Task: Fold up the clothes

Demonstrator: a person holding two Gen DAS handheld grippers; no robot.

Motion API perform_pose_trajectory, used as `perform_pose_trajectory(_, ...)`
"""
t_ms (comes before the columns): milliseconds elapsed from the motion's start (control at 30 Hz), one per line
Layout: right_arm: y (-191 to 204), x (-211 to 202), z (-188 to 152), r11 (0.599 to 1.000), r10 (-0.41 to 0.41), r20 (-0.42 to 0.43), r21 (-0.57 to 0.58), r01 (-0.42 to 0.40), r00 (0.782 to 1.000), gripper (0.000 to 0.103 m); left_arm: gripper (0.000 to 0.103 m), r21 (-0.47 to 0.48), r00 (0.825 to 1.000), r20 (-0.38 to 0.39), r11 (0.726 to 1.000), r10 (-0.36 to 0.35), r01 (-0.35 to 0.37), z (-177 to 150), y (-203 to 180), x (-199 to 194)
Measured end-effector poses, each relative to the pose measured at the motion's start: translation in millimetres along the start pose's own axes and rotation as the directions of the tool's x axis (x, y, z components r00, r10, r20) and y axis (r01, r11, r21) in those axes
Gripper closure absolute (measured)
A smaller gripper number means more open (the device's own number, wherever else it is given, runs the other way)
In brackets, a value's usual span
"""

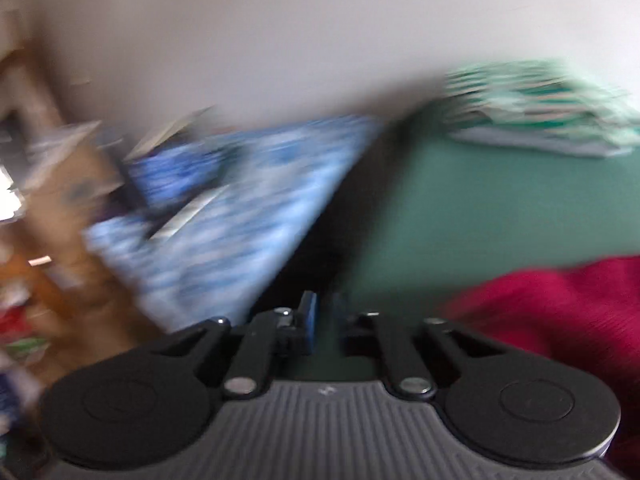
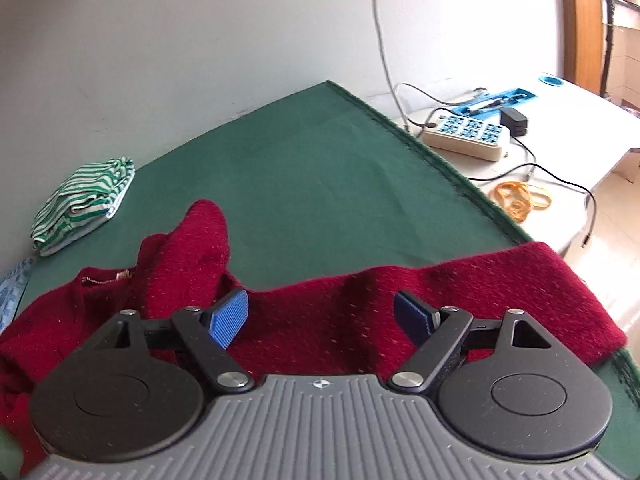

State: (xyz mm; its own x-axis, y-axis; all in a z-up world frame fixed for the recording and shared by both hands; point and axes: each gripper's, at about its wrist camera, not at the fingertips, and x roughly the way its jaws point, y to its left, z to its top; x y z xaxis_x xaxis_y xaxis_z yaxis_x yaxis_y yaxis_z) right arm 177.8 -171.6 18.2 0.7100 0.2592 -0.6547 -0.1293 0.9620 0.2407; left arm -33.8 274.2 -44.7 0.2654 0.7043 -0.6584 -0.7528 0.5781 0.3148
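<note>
The red sweater (image 2: 312, 320) lies crumpled on the green worktop (image 2: 320, 168) — long axis left to right, one sleeve reaching the right edge. Right tool (image 2: 322, 318) gapes empty above it; left tool (image 1: 323, 314) nearly closed, empty

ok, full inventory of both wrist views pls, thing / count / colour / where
red knit garment: 1, dark red, spread unfolded across the near edge of the cloth
striped garment: 1, green and white, folded, far left of the cloth by the wall
blue patterned fabric: 1, blue and white, left of the cloth, blurred
green cloth: 1, dark green, covering the table
power strip: 1, cream with blue sockets, on the white surface to the right
black adapter: 1, black, beside the power strip
rubber bands: a few, orange, white surface
blue tray: 1, behind the power strip
left gripper: 1, black with blue pads, nearly closed, empty
right gripper: 1, open above the red knit garment
</note>
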Motion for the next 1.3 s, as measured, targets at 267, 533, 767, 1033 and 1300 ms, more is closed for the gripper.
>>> perform_pose_trajectory(267, 60.5, 58.6, -5.3, 0.926, -0.108, -0.058, -0.369, 0.079, 0.992, 0.020, 0.010, -0.104, 0.981, -0.015, 0.976, -0.193, 0.191, -33.4, 45.3, -33.4)
perform_pose_trajectory(533, 36.4, 51.2, 7.3, 0.947, -0.034, -0.087, -0.321, 0.005, 0.996, 0.093, 0.025, 0.121, 0.949, 0.008, 0.942, -0.316, 0.313, -31.0, -42.2, -52.8)
perform_pose_trajectory(767, -20.3, 41.3, 38.0, 0.934, -0.271, 0.087, -0.218, 0.284, 0.959, 0.094, 0.056, 0.228, 0.960, -0.036, 0.933, -0.278, 0.279, -20.6, -88.4, -30.2)
perform_pose_trajectory(1033, -43.5, -3.3, 21.2, 0.987, -0.141, 0.002, -0.072, 0.141, 0.990, 0.040, 0.063, 0.194, 0.967, -0.028, 0.948, -0.252, 0.252, -7.6, -61.0, -24.4)
perform_pose_trajectory(1300, -6.2, -25.1, -28.8, 0.980, -0.010, -0.152, -0.200, -0.021, 0.988, 0.034, 0.067, 0.180, 0.960, -0.052, 0.943, -0.276, 0.281, -25.0, -47.0, -29.9)
